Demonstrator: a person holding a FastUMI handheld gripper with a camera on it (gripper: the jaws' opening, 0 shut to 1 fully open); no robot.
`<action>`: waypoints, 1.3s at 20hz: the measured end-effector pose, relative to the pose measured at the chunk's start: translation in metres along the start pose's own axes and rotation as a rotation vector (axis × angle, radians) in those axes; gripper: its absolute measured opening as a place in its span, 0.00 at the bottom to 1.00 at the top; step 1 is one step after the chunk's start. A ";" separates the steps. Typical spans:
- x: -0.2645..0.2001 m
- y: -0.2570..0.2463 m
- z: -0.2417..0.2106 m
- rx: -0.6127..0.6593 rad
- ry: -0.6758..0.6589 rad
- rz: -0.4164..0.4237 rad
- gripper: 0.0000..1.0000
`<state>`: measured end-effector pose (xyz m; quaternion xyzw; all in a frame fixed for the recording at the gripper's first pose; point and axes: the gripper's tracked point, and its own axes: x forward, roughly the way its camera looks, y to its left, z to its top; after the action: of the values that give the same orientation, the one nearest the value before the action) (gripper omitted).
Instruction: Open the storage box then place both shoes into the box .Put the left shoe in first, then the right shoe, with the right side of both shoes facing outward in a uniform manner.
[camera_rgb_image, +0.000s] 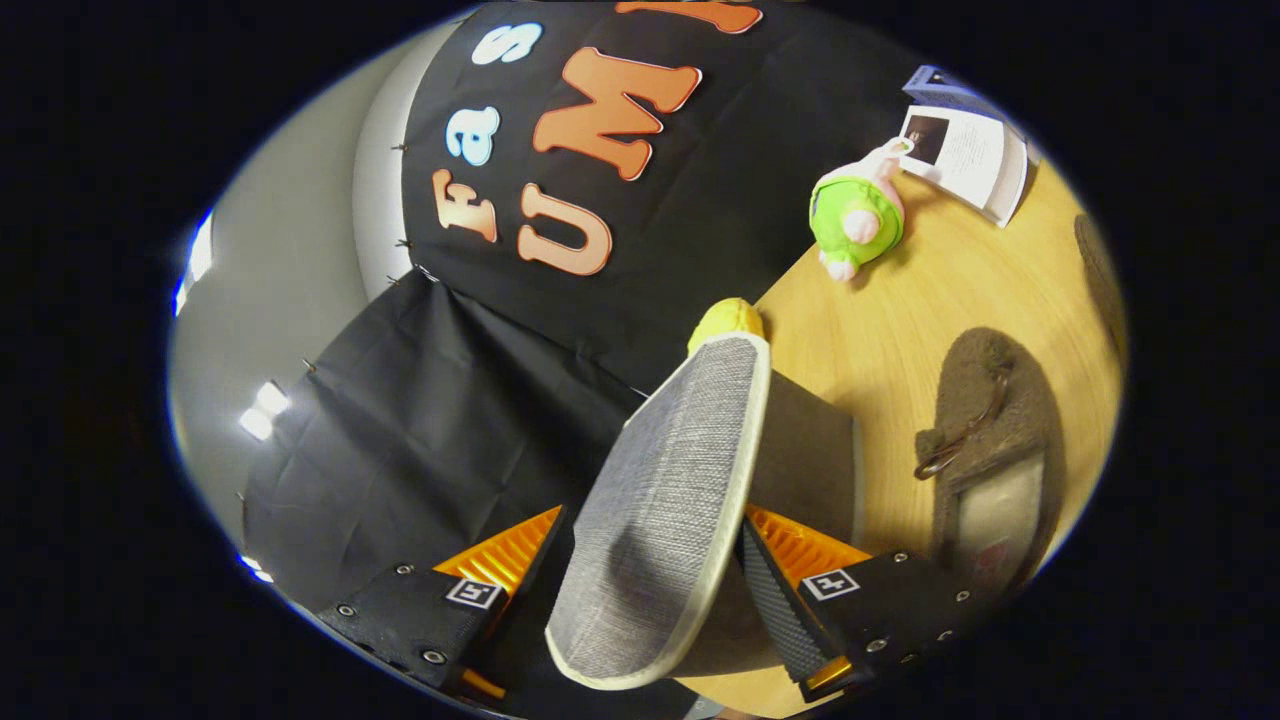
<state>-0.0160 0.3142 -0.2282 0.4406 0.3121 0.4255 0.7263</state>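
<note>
My gripper (650, 515) is shut on a slipper (670, 500) and holds it in the air, tilted, above the wooden table (900, 330). Its grey woven sole with a pale rim faces me, and its toe points away, beyond the fingertips. A dark part of its upper (805, 450) shows behind the sole on the right. The second slipper (985, 440), brown and fuzzy with a light insole, lies flat on the table to the right of the fingers.
A green and pink plush toy (857, 215) sits on the table beyond the held slipper. An open booklet (965, 150) lies farther back. Something yellow (728, 318) peeks from behind the held slipper's toe. The booth's black cloth hangs to the left.
</note>
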 end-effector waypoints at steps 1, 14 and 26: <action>-0.001 0.009 0.003 0.000 -0.016 0.025 0.91; 0.015 0.103 0.004 -0.152 -0.045 0.115 0.18; 0.078 0.186 -0.018 -0.255 -0.029 0.092 0.16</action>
<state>-0.0602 0.4374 -0.0733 0.3646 0.2246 0.4881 0.7606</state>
